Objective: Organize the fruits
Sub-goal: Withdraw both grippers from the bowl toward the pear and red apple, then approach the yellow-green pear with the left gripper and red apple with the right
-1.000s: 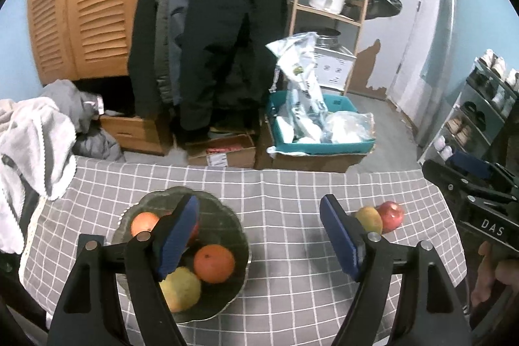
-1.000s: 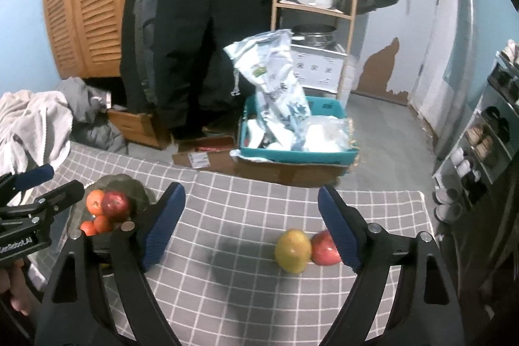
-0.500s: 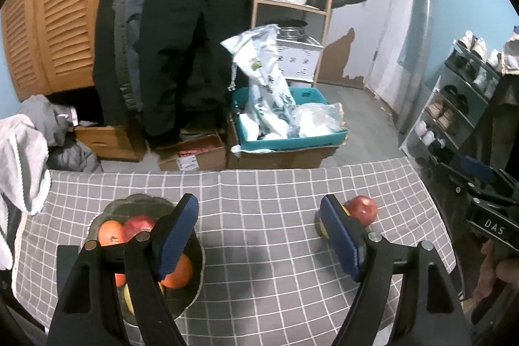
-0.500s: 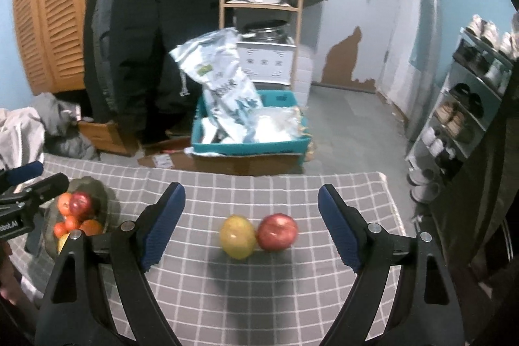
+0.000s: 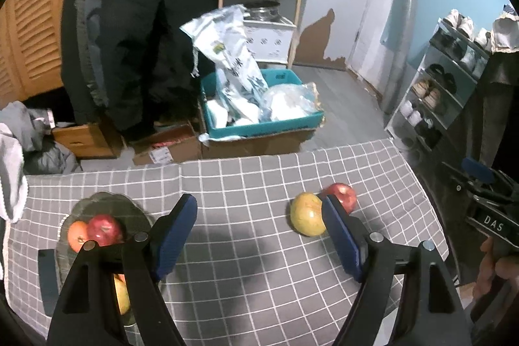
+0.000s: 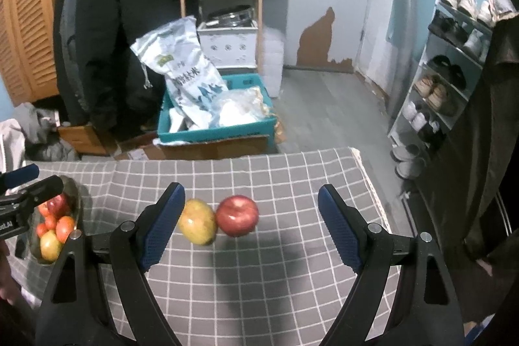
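1. Gaping wide and holding nothing, the right gripper (image 6: pixel 248 222) hangs above the checked tablecloth (image 6: pixel 292 281); a red apple (image 6: pixel 237 215) sits between its fingers, touching a yellow fruit (image 6: pixel 197 226) just beside the left finger.
2. Spread just as wide and empty, the left gripper (image 5: pixel 259 235) hovers over the same cloth; the yellow fruit (image 5: pixel 306 218) lies just beside its right finger.
3. Farther left, a glass bowl (image 5: pixel 129 209) holds red, orange and yellow fruits.

Bowl (image 5: pixel 97 203) partly behind left tongs (image 5: pixel 259 235)
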`<action>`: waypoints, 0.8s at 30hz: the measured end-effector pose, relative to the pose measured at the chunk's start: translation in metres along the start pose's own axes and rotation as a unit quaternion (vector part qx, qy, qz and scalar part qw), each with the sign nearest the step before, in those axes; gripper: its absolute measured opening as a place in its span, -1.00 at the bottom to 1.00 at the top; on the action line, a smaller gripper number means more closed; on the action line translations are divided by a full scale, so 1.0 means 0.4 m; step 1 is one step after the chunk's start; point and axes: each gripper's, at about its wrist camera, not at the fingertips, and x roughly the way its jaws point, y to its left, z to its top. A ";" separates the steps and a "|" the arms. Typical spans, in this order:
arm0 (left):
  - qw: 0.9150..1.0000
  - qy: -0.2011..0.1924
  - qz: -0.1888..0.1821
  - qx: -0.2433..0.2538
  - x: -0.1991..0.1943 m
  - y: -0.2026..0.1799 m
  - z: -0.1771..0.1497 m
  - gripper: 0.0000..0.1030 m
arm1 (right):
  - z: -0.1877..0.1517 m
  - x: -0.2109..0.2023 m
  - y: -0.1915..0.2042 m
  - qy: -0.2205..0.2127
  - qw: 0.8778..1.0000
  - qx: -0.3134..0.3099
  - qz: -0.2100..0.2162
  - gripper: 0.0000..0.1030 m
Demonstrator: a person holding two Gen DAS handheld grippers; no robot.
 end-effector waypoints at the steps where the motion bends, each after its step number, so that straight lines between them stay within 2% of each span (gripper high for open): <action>1: 1.000 0.005 -0.001 0.000 0.009 -0.005 -0.002 0.56 | -0.003 0.004 -0.003 0.002 1.000 -0.001 -0.002 0.63; 14: 0.999 0.044 -0.005 0.020 0.111 -0.059 -0.024 0.56 | -0.031 0.084 -0.035 0.039 0.999 0.008 -0.002 0.63; 24: 0.996 0.088 -0.004 0.026 0.219 -0.079 -0.060 0.56 | -0.075 0.201 -0.049 0.097 0.995 0.020 -0.004 0.63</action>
